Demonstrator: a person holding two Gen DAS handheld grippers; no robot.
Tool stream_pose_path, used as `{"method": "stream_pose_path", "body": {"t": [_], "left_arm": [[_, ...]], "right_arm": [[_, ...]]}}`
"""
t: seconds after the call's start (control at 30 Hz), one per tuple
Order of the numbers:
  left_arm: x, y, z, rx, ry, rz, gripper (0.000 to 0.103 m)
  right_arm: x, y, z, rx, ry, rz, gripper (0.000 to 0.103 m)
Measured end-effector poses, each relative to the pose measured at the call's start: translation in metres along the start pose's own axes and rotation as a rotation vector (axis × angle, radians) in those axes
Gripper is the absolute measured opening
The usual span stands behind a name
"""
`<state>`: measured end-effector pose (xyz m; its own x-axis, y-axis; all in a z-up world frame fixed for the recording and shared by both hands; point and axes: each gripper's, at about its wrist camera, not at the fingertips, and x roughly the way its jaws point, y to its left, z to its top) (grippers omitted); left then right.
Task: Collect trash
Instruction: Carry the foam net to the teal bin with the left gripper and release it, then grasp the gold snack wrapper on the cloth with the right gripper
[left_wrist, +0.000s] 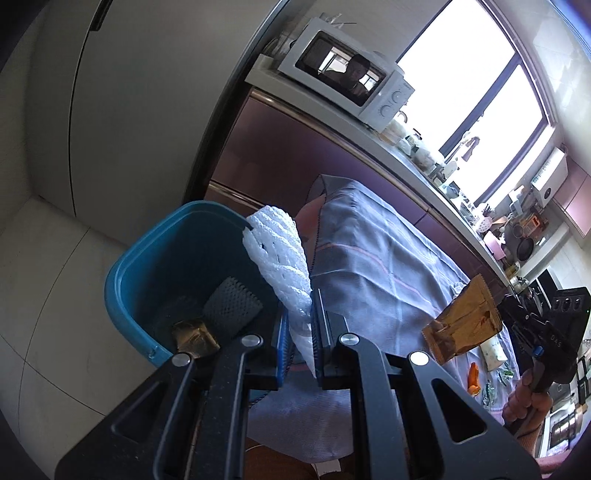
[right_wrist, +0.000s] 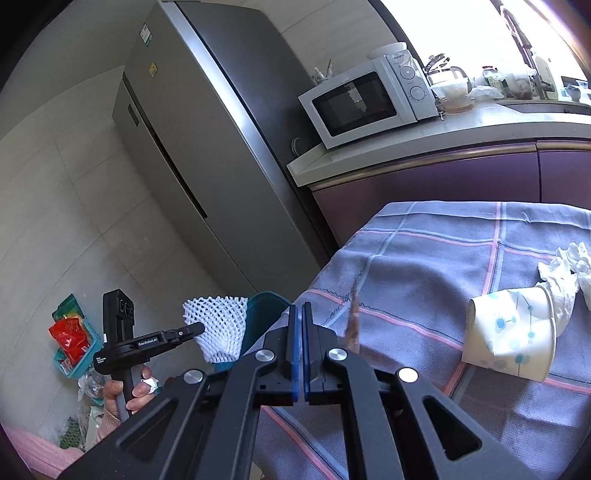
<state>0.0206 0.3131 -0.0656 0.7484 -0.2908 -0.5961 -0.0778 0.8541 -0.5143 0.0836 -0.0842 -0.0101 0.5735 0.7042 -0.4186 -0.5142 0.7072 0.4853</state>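
My left gripper (left_wrist: 301, 325) is shut on a white foam fruit net (left_wrist: 280, 258), held at the rim of a blue bin (left_wrist: 125, 280) beside the table. The net also shows in the right wrist view (right_wrist: 218, 325), with the left gripper (right_wrist: 199, 328) on it. The bin holds a grey foam net (left_wrist: 231, 304) and a gold wrapper (left_wrist: 194, 338). My right gripper (right_wrist: 299, 314) has its pads pressed together; a thin brown-gold wrapper (right_wrist: 352, 325) stands edge-on just right of them. The left wrist view shows that wrapper (left_wrist: 461, 325) at the right gripper's tip (left_wrist: 506, 314).
The table has a blue checked cloth (right_wrist: 424, 266). On it lie a tipped paper cup (right_wrist: 513, 339) and a crumpled white tissue (right_wrist: 565, 269). A fridge (right_wrist: 207, 129), a counter with a microwave (right_wrist: 369, 99), and a small basket of trash on the floor (right_wrist: 74, 343) stand around.
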Motion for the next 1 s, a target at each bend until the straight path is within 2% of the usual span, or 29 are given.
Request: {"method": "stream_pose_path", "body": {"t": [0.1, 0.2, 0.27, 0.33, 0.4, 0.47, 0.53, 0.67, 0.77, 1.0], "left_arm": [[0.009, 0.011, -0.006, -0.023, 0.023, 0.003, 0.011], [0.019, 0.015, -0.011, -0.033, 0.044, 0.003, 0.011], [0.025, 0.017, -0.013, -0.031, 0.053, 0.017, 0.012], [0.031, 0.018, -0.014, -0.039, 0.061, 0.022, 0.011], [0.036, 0.021, -0.014, -0.051, 0.064, 0.032, 0.011], [0.041, 0.025, -0.014, -0.063, 0.069, 0.044, 0.011], [0.045, 0.029, -0.015, -0.076, 0.074, 0.058, 0.011], [0.054, 0.038, -0.015, -0.096, 0.085, 0.091, 0.011], [0.058, 0.044, -0.016, -0.110, 0.089, 0.121, 0.012], [0.073, 0.055, -0.022, -0.152, 0.119, 0.121, 0.012]], "right_arm": [[0.006, -0.003, -0.004, 0.008, 0.023, -0.046, 0.007], [0.009, -0.010, -0.011, 0.013, 0.043, -0.118, 0.023], [0.007, -0.013, -0.016, 0.005, 0.051, -0.160, 0.024], [0.000, -0.019, -0.022, 0.018, 0.057, -0.178, 0.032], [-0.006, -0.027, -0.028, 0.034, 0.070, -0.213, 0.035], [-0.009, -0.034, -0.036, 0.055, 0.093, -0.226, 0.044], [-0.006, -0.039, -0.042, 0.060, 0.122, -0.254, 0.058], [0.010, -0.042, -0.049, 0.060, 0.169, -0.276, 0.060], [0.018, -0.051, -0.053, 0.116, 0.190, -0.262, 0.060], [0.026, -0.061, -0.053, 0.209, 0.155, -0.229, 0.060]]}}
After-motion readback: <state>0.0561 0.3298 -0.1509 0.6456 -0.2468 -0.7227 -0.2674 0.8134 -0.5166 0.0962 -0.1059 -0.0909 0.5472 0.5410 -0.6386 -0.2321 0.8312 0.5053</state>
